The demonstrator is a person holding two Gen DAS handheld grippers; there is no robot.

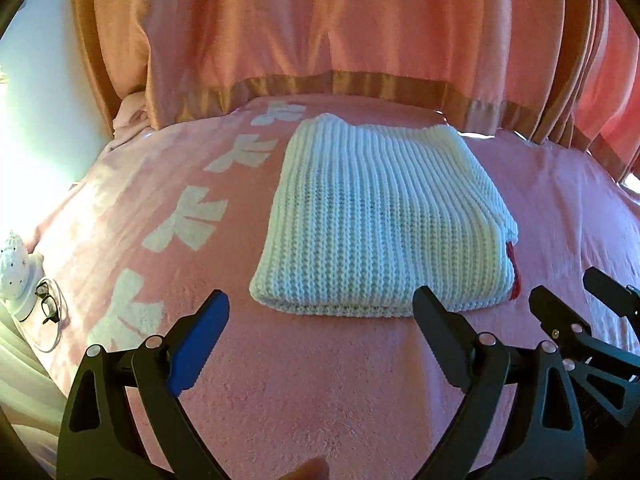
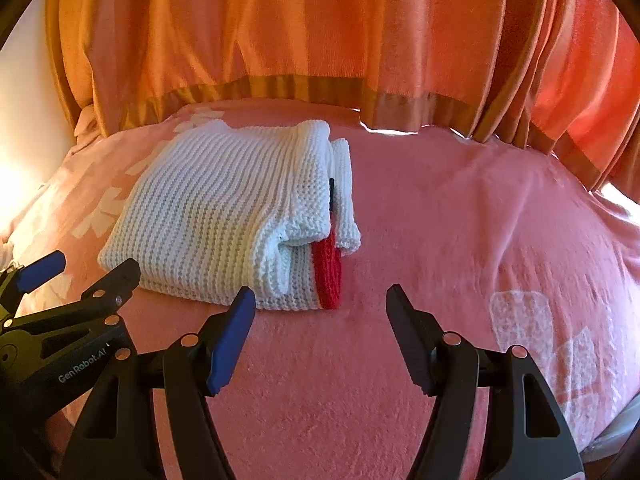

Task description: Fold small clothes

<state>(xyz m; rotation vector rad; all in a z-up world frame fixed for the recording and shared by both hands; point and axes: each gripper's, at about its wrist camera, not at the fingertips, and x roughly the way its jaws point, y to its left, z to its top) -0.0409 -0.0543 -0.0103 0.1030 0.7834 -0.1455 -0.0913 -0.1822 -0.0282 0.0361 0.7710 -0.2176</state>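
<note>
The white knitted sweater (image 1: 380,224) lies folded into a neat, thick rectangle on the pink blanket (image 1: 320,392), flat and square to the view. Its knit ribs run away from the grippers toward the orange curtain (image 1: 320,32), and the near folded edge stretches crosswise in front of the left wrist camera. A red strip (image 2: 329,276) peeks out at the sweater's right side, where a loose white flap sticks out in the right wrist view. The left gripper (image 1: 322,316) hangs just short of that near edge, jaws spread wide with nothing between them — the sweater sits straight ahead of it, not touched. The right gripper (image 2: 320,314) is also wide open and empty, hovering over bare blanket; the sweater lies ahead and to its left, the red corner just beyond its blue-padded finger (image 2: 232,344). The two grippers sit side by side, close together. Off at the left edge of the bed — a small white figurine (image 1: 16,272) with a pair of glasses (image 1: 48,304) beside it.
</note>
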